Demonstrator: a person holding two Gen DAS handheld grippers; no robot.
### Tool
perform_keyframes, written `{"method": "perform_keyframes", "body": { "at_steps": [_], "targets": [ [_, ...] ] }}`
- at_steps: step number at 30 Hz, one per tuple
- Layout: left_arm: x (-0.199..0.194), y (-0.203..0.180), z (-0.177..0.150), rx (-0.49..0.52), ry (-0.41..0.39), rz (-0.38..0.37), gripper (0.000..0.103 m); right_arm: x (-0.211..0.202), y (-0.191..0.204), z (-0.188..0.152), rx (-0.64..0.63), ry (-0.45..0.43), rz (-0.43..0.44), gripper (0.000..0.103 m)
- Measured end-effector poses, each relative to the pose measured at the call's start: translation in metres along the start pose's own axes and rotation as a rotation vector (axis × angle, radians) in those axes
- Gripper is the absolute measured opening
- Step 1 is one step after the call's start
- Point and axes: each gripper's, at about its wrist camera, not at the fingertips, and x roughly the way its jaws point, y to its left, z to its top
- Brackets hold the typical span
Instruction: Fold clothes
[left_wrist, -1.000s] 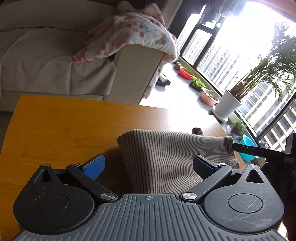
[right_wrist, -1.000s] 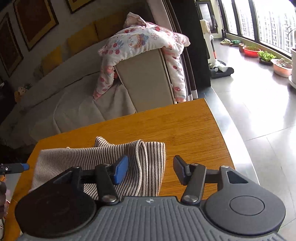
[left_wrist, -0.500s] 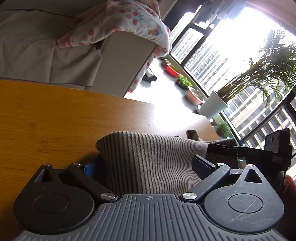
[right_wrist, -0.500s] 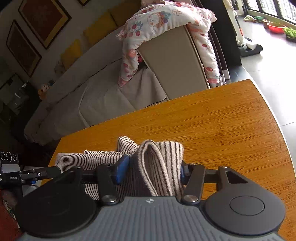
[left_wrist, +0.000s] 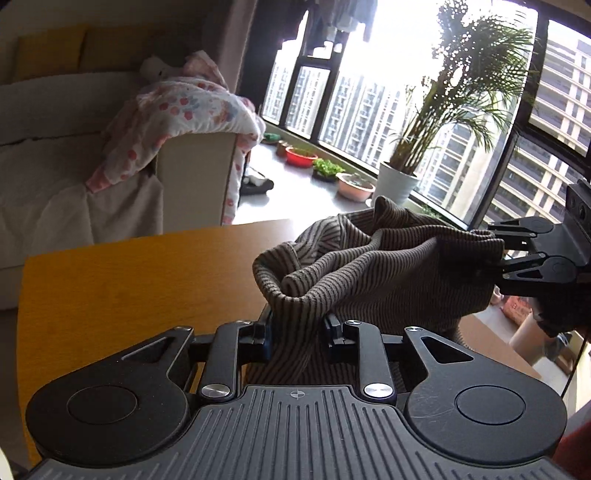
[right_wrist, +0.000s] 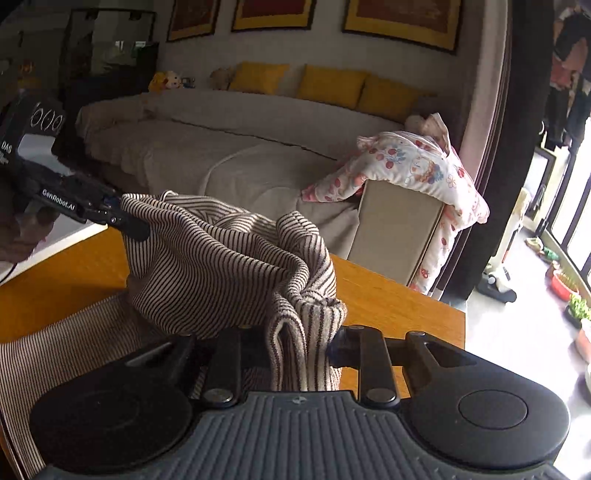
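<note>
A beige garment with thin dark stripes (left_wrist: 373, 273) hangs bunched between my two grippers above the orange wooden table (left_wrist: 129, 284). My left gripper (left_wrist: 297, 328) is shut on one end of it. My right gripper (right_wrist: 299, 347) is shut on the other end of the striped garment (right_wrist: 221, 269). The right gripper shows in the left wrist view (left_wrist: 517, 254) at the right, holding the cloth's far edge. The left gripper shows in the right wrist view (right_wrist: 122, 221) at the left. The garment's lower part lies on the table (right_wrist: 388, 299).
A beige sofa (right_wrist: 221, 155) with yellow cushions stands beyond the table. A floral blanket (left_wrist: 177, 122) is draped over its arm. Potted plants (left_wrist: 399, 181) and bowls line the window. The table's far edge (left_wrist: 159, 236) is near.
Both grippers have shut on the striped garment and lifted its ends off the table, so the cloth now sags bunched between them. Both views have tilted upward.
</note>
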Motion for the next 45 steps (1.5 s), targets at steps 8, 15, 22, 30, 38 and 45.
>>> {"method": "perform_keyframes", "body": {
  "at_steps": [8, 15, 22, 30, 38, 45],
  "targets": [
    [-0.056, -0.024, -0.072, -0.009, 0.113, 0.059, 0.036, -0.050, 0.085, -0.074, -0.237, 0.135, 0.031, 0.027],
    [-0.096, -0.012, -0.056, -0.165, -0.020, -0.020, 0.082, -0.099, 0.079, -0.089, -0.102, 0.110, 0.077, 0.040],
    [-0.064, -0.030, -0.025, -0.163, -0.045, -0.077, 0.095, -0.133, 0.026, -0.081, 0.323, 0.000, 0.095, 0.065],
    [-0.017, -0.032, -0.077, 0.011, 0.275, 0.163, 0.090, -0.108, -0.011, -0.105, 0.748, 0.116, 0.103, 0.065],
    [-0.052, 0.003, -0.068, -0.326, 0.170, -0.031, 0.093, -0.052, -0.019, -0.151, 1.321, 0.330, 0.408, 0.069],
    [-0.005, -0.001, -0.082, -0.355, 0.249, -0.036, 0.092, -0.045, 0.007, -0.122, 0.980, 0.324, 0.293, 0.071]
  ]
}}
